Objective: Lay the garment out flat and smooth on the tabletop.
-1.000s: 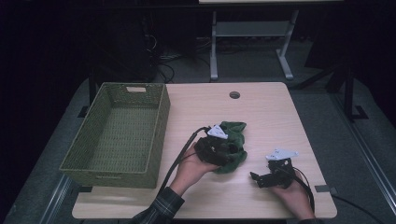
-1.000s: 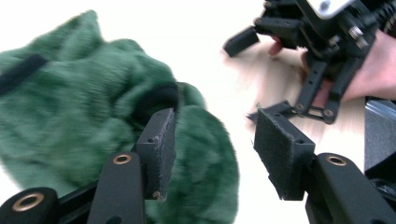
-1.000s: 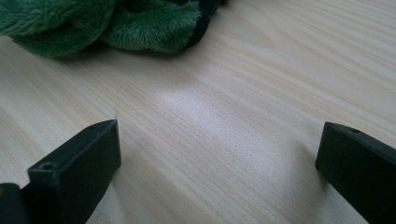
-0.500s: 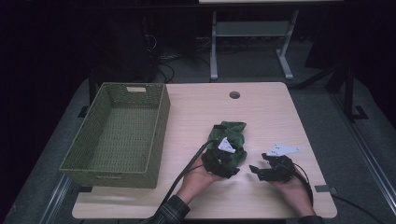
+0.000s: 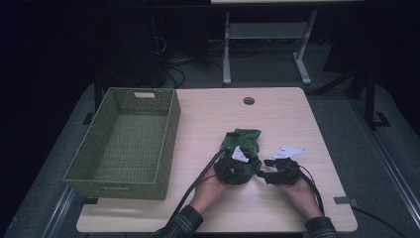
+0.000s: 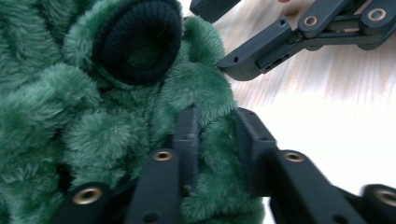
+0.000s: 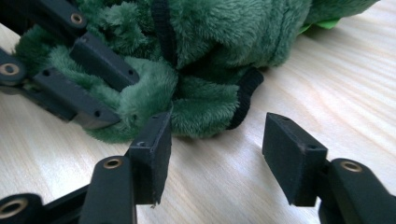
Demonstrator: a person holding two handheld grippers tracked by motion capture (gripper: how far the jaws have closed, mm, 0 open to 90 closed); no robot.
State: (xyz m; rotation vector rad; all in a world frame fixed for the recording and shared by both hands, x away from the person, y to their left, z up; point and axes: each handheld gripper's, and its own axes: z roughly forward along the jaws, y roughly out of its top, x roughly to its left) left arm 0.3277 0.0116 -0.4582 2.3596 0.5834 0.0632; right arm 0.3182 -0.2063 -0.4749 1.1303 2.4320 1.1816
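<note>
A green plush toy (image 5: pixel 241 148) lies on the counter (image 5: pixel 277 114), well apart from the empty woven basket (image 5: pixel 168 148) at its left. The left gripper (image 6: pixel 212 135), jaws just closing, pinches a fold of the plush. The right gripper (image 7: pixel 212 149), jaws also closing but spread, sits beside it, gripping nothing.

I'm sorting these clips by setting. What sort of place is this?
Probably a lab or workshop set up for recording, not a home: a bare light wooden desk with a cable hole, loose cables on the dark floor, and a metal-legged bench behind.
</note>
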